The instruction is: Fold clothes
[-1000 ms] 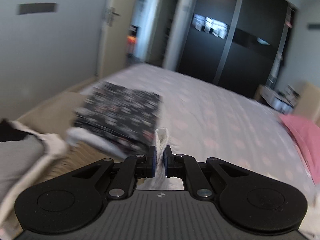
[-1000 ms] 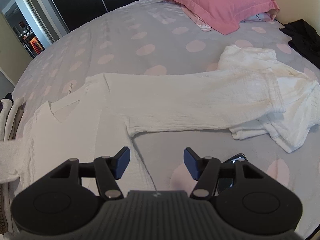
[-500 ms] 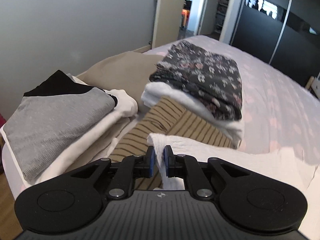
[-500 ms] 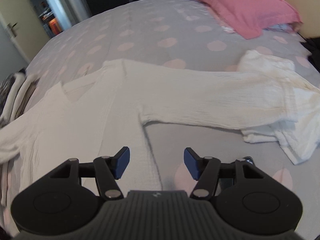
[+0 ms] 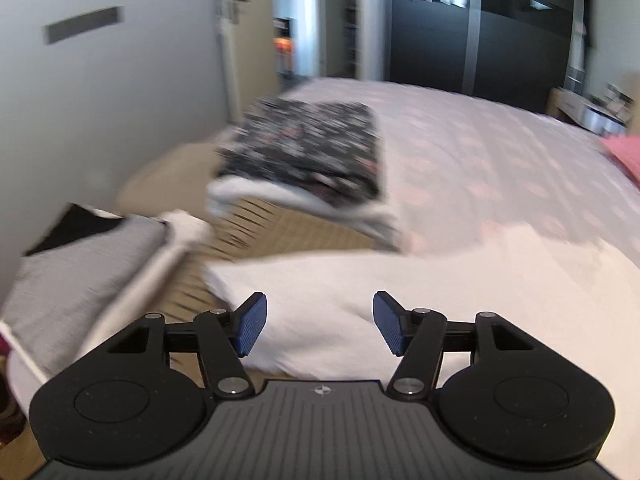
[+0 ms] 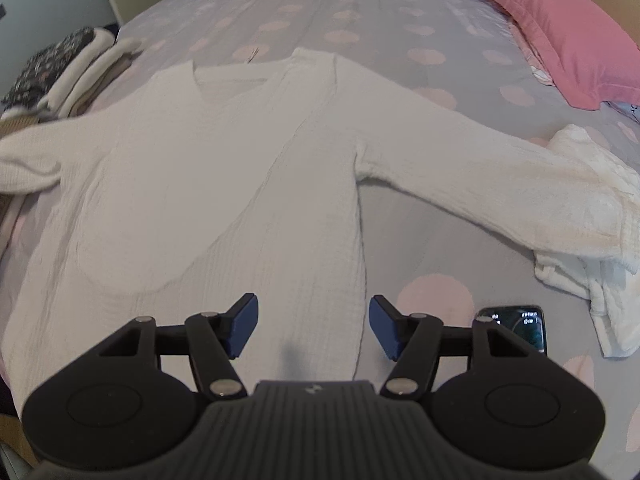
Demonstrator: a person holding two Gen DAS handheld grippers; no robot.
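We observe the white crinkled-cotton long-sleeved shirt [image 6: 224,184] spread flat on the grey bed with pink dots [image 6: 360,4], sleeves out, with our right gripper [image 6: 313,326] above its hem and our left gripper [image 5: 319,328] above one sleeve end, both sets of fingers apart and empty, beside the folded floral-topped clothes stack [image 5: 308,152].

White shirt [image 6: 224,184]: crinkled, matt woven cloth; bedsheet [image 6: 400,8] smooth cloth; phone [image 6: 520,326] glossy glass; gripper fingertips [image 6: 244,328] ribbed blue pads (rubbery-looking) on matt black plastic.
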